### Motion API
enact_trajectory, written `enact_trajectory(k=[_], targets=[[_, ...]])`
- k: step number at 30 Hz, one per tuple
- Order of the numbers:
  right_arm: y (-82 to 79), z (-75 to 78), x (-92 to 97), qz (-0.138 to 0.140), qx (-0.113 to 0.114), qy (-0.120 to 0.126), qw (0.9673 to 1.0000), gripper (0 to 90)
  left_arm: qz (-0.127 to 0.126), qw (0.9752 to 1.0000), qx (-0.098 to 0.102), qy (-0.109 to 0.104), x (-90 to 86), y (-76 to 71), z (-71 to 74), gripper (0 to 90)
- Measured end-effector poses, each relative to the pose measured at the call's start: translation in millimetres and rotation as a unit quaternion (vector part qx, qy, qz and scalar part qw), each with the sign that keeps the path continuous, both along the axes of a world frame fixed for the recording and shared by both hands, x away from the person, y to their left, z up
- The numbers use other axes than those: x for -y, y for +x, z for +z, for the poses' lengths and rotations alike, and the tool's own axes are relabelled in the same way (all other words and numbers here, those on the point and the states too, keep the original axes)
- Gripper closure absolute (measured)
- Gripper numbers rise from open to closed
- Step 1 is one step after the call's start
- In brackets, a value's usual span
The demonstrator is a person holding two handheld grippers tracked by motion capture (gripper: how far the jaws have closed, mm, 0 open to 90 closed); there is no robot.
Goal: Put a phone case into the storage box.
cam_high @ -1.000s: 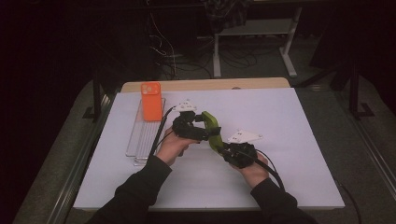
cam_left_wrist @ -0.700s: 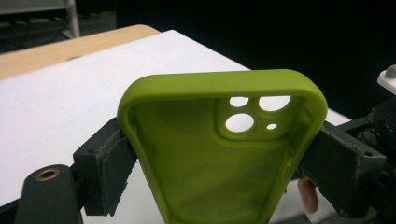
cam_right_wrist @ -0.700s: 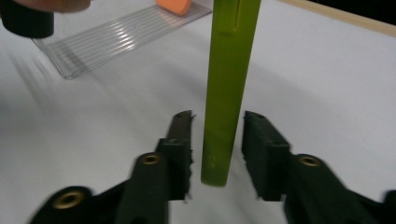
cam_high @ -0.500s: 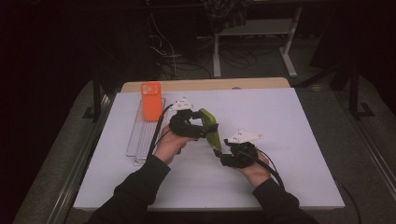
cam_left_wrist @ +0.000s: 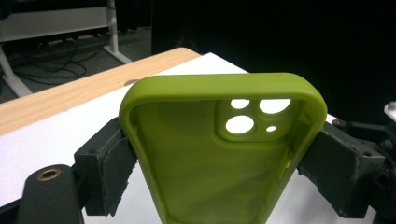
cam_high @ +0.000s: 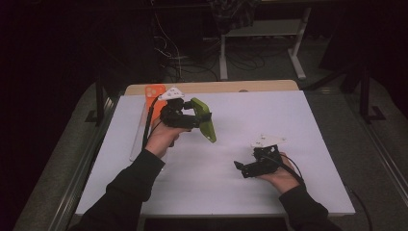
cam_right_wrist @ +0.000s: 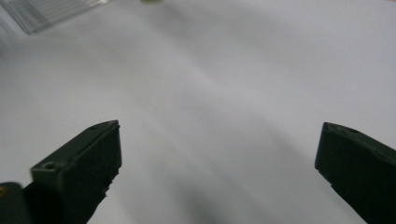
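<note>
Right gripper (cam_high: 240, 167) released from green phone case (cam_high: 204, 120); jaws just opened wide, nothing between them. Withdrawn toward near right of the worktop (cam_high: 288, 125), now well apart from case. Case carried by left gripper (cam_high: 195, 119) alone, lifted and shifted back-left, now in front of orange case (cam_high: 153, 90).

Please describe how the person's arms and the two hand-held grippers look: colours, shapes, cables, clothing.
Both forearms wear dark long sleeves. The left hand-held gripper and the right hand-held gripper are black and blocky, each with a pale three-cornered plate on top and a black cable trailing off. The jaws are thick black blocks with rough dark pads.
</note>
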State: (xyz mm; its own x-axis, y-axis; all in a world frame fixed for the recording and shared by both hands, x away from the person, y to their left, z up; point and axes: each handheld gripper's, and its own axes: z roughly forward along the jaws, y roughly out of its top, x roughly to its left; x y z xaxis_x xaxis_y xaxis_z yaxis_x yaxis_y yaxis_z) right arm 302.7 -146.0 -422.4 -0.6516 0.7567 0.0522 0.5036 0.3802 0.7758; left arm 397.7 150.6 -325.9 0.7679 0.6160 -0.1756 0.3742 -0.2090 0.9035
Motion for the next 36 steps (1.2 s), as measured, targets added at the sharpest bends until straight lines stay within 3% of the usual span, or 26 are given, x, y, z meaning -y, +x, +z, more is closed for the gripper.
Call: enact_trajectory(k=[5,18,26,36], targets=[[-7.3,-5.5,11.6,0.011,-0.014,-0.003,0.9998,0.0,0.010,0.9999,0.005,0.006,-10.4,4.6,9.1,15.9],[-16.4,-10.6,32.8,0.009,-0.008,0.000,0.9999,0.0,0.039,0.9988,0.025,0.016,-49.0,18.2,43.4,15.9],[-21.2,-15.7,38.3,0.025,-0.006,0.026,0.9993,0.0,0.069,0.9966,0.031,0.032,-80.7,27.7,58.3,15.8],[-20.9,-15.2,37.3,0.023,-0.002,0.021,0.9995,0.0,0.103,0.9928,0.040,0.045,-110.0,38.7,70.2,15.8]])
